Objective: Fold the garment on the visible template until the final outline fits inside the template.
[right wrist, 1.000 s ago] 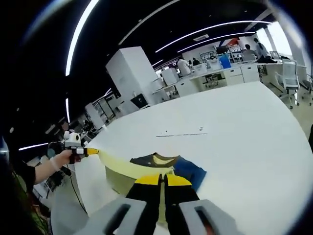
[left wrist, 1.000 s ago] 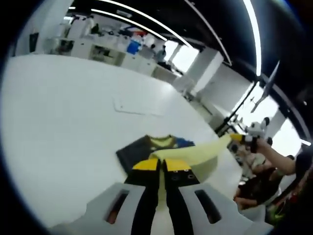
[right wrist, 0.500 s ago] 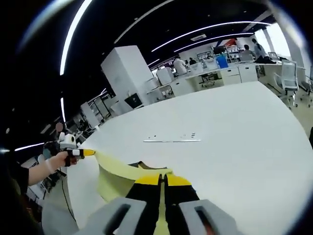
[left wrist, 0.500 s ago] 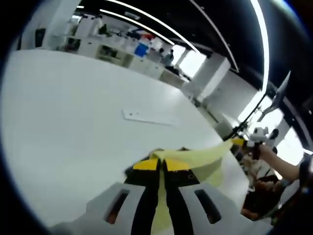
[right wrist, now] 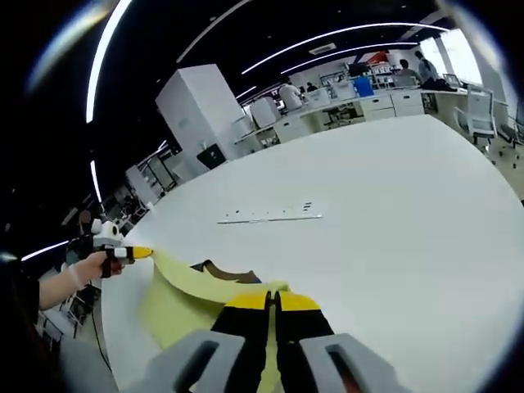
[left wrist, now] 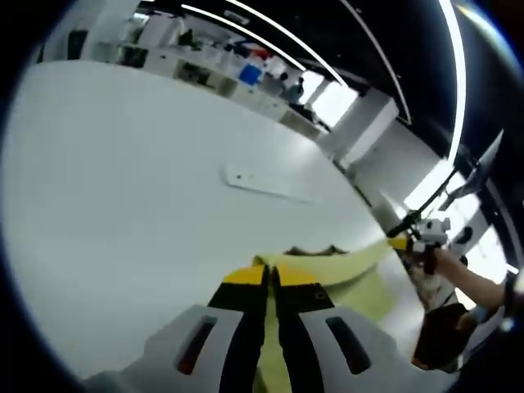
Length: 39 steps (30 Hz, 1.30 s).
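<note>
Both tools are clamped on the pale yellow fabric garment (left wrist: 344,270): the left tool (left wrist: 267,277) pinches one corner at 6 o'clock in the left gripper view, and the right tool (right wrist: 267,301) pinches the other at 6 o'clock in the right gripper view. The lifted edge stretches taut between them above the white counter (left wrist: 123,188), with a dark inner part (right wrist: 221,273) of the garment peeking out beneath. A thin white strip (right wrist: 266,215) lies on the counter toward 12 o'clock. Carried too far, the fold could overshoot and cover the template or land skewed; uneven pull could slip a corner free and bunch the cloth.
</note>
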Each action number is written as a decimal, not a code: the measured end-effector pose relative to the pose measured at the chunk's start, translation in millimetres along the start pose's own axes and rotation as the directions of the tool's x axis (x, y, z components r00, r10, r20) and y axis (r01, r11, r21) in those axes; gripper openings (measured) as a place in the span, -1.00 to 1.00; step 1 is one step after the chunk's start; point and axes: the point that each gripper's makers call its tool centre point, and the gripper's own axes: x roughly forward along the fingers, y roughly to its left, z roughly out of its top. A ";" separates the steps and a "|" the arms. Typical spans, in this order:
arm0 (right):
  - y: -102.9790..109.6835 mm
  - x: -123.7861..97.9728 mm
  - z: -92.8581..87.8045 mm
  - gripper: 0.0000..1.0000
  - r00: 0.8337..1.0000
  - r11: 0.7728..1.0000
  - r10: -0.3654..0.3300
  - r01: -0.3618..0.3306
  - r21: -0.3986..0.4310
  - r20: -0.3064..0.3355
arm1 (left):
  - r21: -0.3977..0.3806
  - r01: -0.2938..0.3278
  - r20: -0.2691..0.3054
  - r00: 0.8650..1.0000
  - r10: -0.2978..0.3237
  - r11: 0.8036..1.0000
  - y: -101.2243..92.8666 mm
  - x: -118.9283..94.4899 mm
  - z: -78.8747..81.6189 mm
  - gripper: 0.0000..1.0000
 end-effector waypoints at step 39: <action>-18.2 16.4 -32.9 -0.77 0.994 0.996 -0.029 0.020 -0.091 -0.105 | 0.319 -0.075 -0.087 0.990 0.108 0.945 30.4 13.0 -26.3 -0.57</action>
